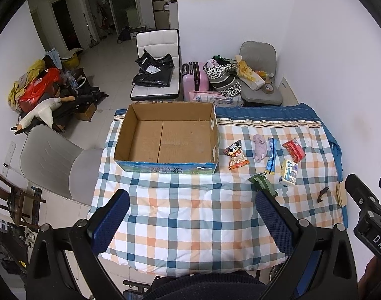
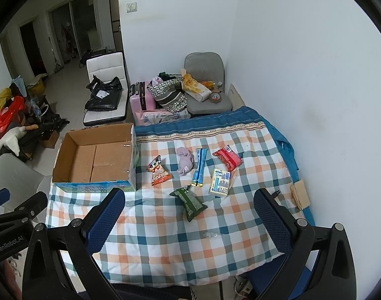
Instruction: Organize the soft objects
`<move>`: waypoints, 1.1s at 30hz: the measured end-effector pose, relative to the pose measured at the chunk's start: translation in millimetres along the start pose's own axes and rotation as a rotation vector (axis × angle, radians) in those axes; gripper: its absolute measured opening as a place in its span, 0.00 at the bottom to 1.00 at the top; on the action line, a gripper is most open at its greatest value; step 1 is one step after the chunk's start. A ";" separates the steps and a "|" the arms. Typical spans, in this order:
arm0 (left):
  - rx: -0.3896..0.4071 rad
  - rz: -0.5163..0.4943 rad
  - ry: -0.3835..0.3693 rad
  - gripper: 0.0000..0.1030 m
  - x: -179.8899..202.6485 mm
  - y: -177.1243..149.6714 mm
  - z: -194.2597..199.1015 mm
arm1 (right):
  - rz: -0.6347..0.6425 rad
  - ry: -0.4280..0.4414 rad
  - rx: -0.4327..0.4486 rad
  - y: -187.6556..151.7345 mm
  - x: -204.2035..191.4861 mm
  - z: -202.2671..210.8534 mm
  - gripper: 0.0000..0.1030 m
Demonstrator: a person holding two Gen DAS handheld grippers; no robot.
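Both grippers (image 1: 193,215) (image 2: 187,215) spread, hovering over near quilt edge (image 2: 165,272); box (image 1: 165,137) far-left

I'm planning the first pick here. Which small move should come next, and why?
Probably ease the right gripper forward and down toward the green packet. Its jaws are open and hold nothing, that packet lies nearest it on the checked cloth, and the cardboard box holds nothing yet.
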State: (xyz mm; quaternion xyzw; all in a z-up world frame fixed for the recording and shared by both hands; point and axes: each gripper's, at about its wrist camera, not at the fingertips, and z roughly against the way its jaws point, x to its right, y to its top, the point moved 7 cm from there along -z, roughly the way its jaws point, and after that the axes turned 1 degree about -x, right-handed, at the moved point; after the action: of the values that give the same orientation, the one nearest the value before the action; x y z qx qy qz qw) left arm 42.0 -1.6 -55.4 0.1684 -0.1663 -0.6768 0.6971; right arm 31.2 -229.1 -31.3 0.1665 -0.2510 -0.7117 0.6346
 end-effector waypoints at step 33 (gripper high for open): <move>0.089 0.021 0.026 1.00 -8.6 5.7 22.6 | -0.006 0.029 0.053 13.2 2.9 14.0 1.00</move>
State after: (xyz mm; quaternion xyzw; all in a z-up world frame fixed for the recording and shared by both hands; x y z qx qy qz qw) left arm 36.4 6.9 -32.8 0.2064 -0.1888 -0.6590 0.6982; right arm 33.8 -230.9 -12.1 0.1945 -0.2599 -0.7043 0.6314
